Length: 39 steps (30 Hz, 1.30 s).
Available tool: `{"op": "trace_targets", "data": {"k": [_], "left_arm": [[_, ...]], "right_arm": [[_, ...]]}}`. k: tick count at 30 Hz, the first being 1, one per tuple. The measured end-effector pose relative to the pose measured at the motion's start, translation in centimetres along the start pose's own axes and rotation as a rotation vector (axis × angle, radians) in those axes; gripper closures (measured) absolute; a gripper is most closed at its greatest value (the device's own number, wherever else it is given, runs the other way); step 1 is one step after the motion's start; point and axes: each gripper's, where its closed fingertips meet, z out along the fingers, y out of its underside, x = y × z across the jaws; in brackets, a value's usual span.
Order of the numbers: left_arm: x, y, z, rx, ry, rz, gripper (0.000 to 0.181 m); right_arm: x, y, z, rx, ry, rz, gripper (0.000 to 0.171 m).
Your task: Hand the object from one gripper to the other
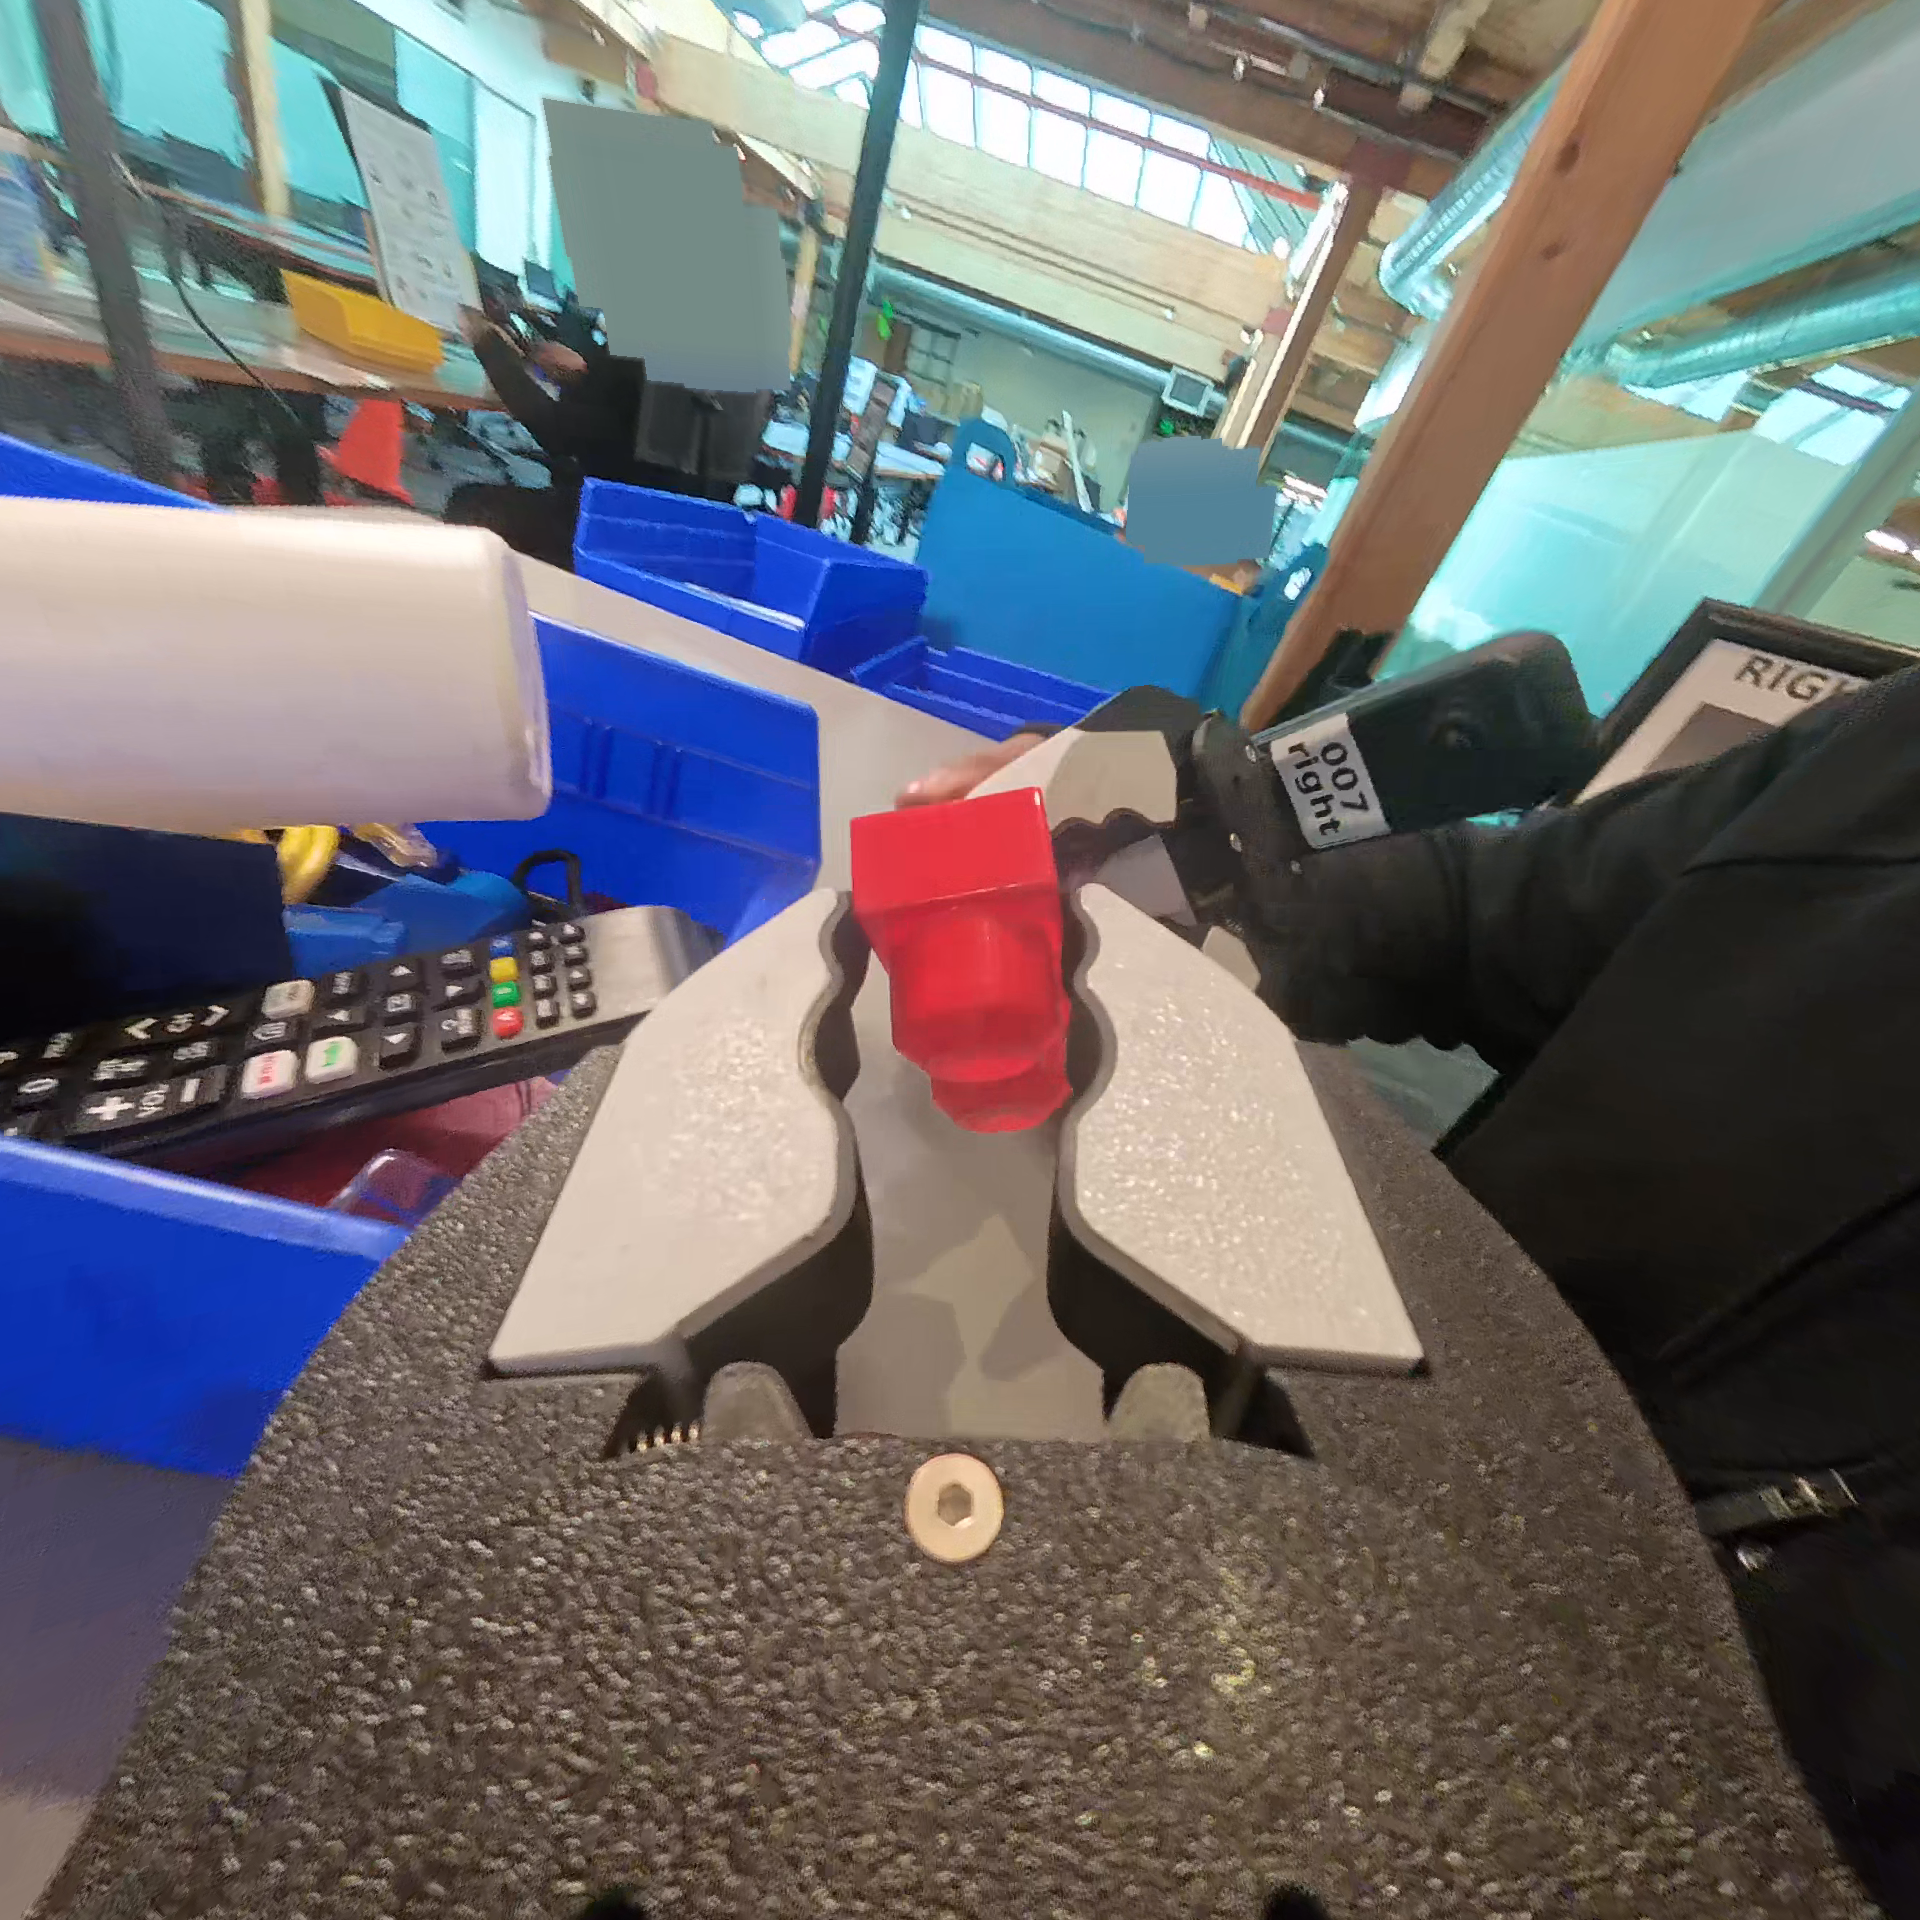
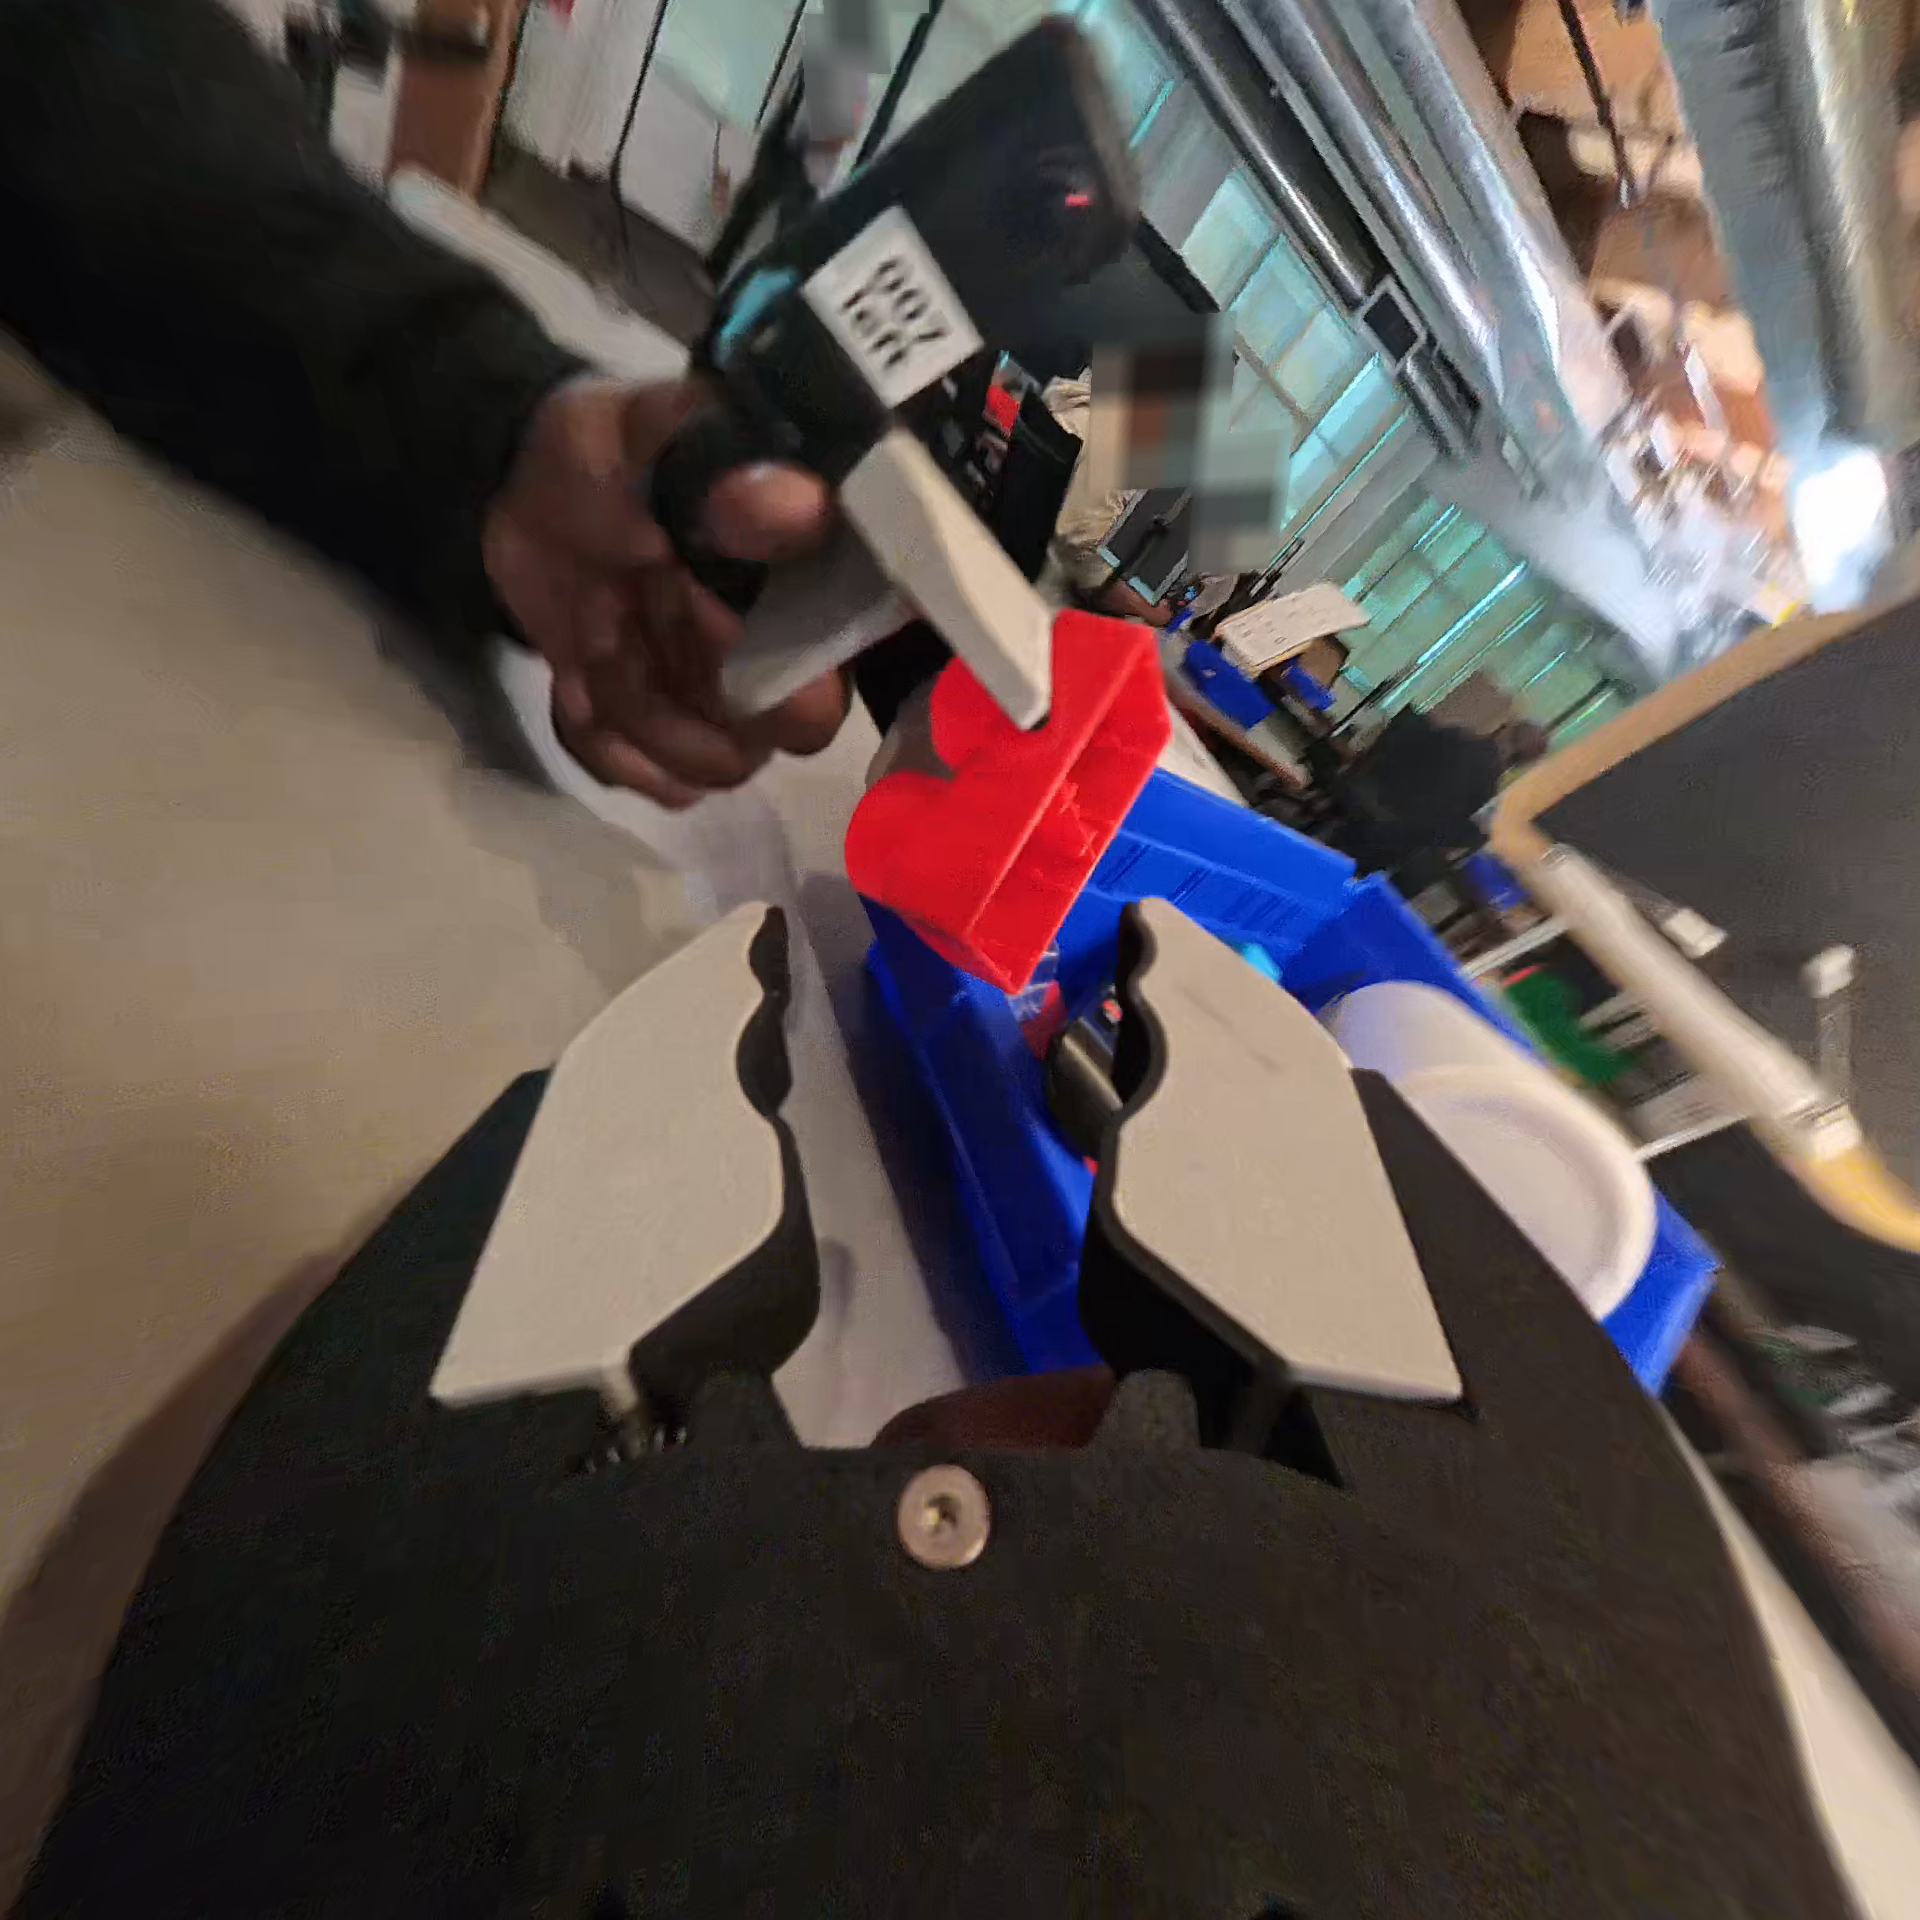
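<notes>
1. The left tool [image 1: 961, 977] grips a red moulded plastic block [image 1: 961, 935] with a square head and stepped round neck, its two grey textured fingers [image 1: 707, 1122] closed against the neck on either side.
2. The block stands clear of the counter, held aloft above a blue plastic bin [image 1: 187, 1278] that carries a black remote control with coloured buttons [image 1: 312, 1049] and a white cylindrical container [image 1: 260, 665].
3. The right tool [image 2: 951, 997], seen from its own camera, stands with its jaws parted and nothing between them; the red block hangs just beyond its fingertips (whether they touch cannot be told through the blur).
4. In the left wrist view the right tool approaches from the right, one grey finger lying just behind the block's square head.
5. A bare hand [image 2: 634, 613] holds the left tool's handle, and a black-gloved hand [image 1: 1382, 935] holds the right one.
6. More blue bins [image 1: 748, 571] sit farther back on the grey counter [image 1: 883, 727].
</notes>
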Motion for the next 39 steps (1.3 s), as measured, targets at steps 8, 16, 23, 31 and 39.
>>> {"op": "trace_targets", "data": {"k": [8,16,23,31,39], "left_arm": [[2.4,4.0,0.7,-0.249,0.171,-0.071,0.144],[2.5,5.4,1.0,-0.297,0.173,-0.038,0.144],[-0.2,1.9,0.9,-0.126,-0.142,0.409,0.122],[-1.0,0.5,0.8,-0.085,-0.468,0.577,0.120],[-1.9,2.4,1.4,-0.149,-0.540,0.534,0.124]], "right_arm": [[-1.4,-0.4,-0.1,-0.030,0.038,-0.393,0.083],[-3.6,0.5,0.5,-0.052,-0.035,-0.419,0.097],[3.4,1.4,0.0,-0.145,0.300,-0.163,0.097],[5.4,2.6,0.0,-0.426,0.591,-0.521,0.097],[3.2,0.9,1.8,-0.470,0.623,-0.690,0.097]]}}
